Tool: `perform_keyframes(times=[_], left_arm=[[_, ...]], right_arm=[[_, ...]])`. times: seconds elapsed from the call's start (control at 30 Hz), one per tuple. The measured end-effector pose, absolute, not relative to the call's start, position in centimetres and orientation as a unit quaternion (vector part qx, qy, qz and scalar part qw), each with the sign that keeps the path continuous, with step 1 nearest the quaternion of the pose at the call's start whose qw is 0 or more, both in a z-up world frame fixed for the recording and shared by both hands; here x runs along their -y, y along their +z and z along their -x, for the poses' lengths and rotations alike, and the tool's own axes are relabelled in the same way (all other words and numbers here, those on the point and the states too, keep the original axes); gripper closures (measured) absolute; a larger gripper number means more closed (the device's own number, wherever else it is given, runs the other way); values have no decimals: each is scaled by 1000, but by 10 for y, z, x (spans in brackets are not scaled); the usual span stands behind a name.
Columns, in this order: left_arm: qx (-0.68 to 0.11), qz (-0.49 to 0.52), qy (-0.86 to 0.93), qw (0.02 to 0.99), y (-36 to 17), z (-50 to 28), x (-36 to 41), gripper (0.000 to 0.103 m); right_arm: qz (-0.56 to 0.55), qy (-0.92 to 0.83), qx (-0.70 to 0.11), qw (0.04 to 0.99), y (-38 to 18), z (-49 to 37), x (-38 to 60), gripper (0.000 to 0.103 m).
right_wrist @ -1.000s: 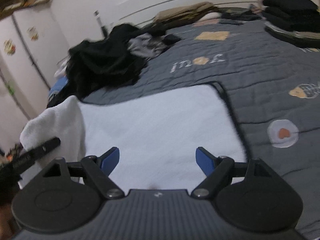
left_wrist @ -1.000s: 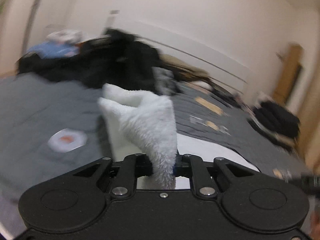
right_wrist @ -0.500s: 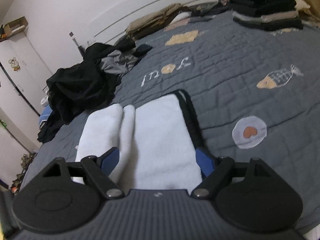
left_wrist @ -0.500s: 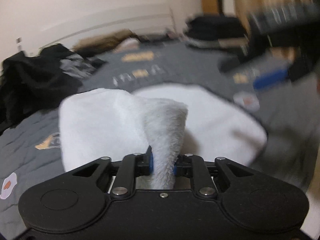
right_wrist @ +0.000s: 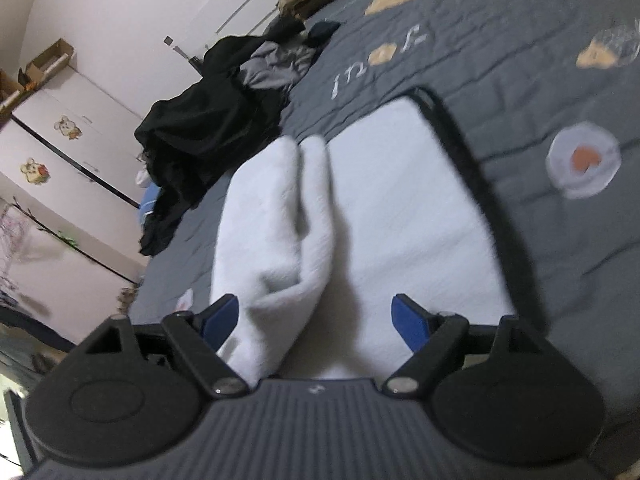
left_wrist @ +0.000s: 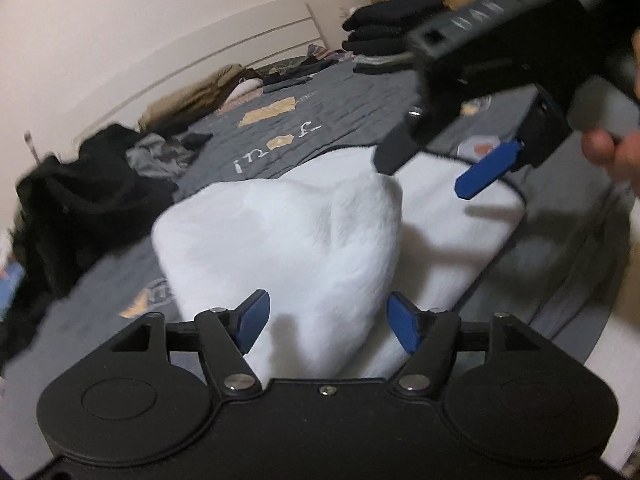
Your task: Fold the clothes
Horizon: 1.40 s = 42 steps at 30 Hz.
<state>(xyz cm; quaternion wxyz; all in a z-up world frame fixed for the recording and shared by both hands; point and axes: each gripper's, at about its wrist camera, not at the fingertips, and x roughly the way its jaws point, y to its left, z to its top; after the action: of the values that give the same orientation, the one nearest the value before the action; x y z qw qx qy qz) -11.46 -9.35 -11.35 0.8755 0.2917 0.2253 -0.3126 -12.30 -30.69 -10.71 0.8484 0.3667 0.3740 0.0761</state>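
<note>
My left tongs (left_wrist: 326, 326) are opening right now, the blue pads drawing away from the fold of white fleece (left_wrist: 288, 240) that stands up between them, so the cloth is being let go, not gripped. I judge that is the point of the release: the flap has been carried over and needs to drop onto the rest of the garment to make the fold. My right tongs (right_wrist: 316, 322) stand wide apart with nothing pinched; the fleece merely lies under and between the pads, and from the left view they (left_wrist: 452, 168) hover above the far part of the cloth, ready, I think, to press or catch the next edge. The white fleece sits on the grey quilted bed (right_wrist: 560, 240), its flat half to the right with a dark trim (right_wrist: 480, 184) along the outer edge, and the folded-over flap (right_wrist: 276, 216) lies as a thick roll along the left, touching the flat half. The roll looks plump and uneven, so it could spring back. Beyond it a heap of dark clothes (right_wrist: 208, 128) waits near the bed's far side, and a neat black stack (left_wrist: 384, 28) sits well apart, likely the finished pile.
</note>
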Motion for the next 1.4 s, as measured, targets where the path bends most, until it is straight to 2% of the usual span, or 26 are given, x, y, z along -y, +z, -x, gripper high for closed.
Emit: perform_keyframes(times=[0.73,0.83,0.9,0.97,1.17,1.3,1.4], left_arm=[[-224,-289,-303,880,-106,119,77,36],[-226,-293,-302,878,-108,120,76,36],[-226,-298,-301,877,-109,120,75,36],[-226,-302,-299,877,-110,121,74,36],[-210,-319,-296,875,-113,123,75,36],[-172,-347,-292,874,-114,130,84,36],[-154,-369,-293,868,-116,135,90,44]], right_arm=[[-405,84,-368,833,-124,89,260,21],[-408,85,-366,832,-129,87,256,33],[-410,86,-366,831,-131,87,255,64],[-409,79,-363,833,-132,87,256,84],[-421,86,-340,837,-124,90,261,88],[-419,96,-322,844,-113,95,262,90],[-423,99,-306,847,-103,101,268,90]])
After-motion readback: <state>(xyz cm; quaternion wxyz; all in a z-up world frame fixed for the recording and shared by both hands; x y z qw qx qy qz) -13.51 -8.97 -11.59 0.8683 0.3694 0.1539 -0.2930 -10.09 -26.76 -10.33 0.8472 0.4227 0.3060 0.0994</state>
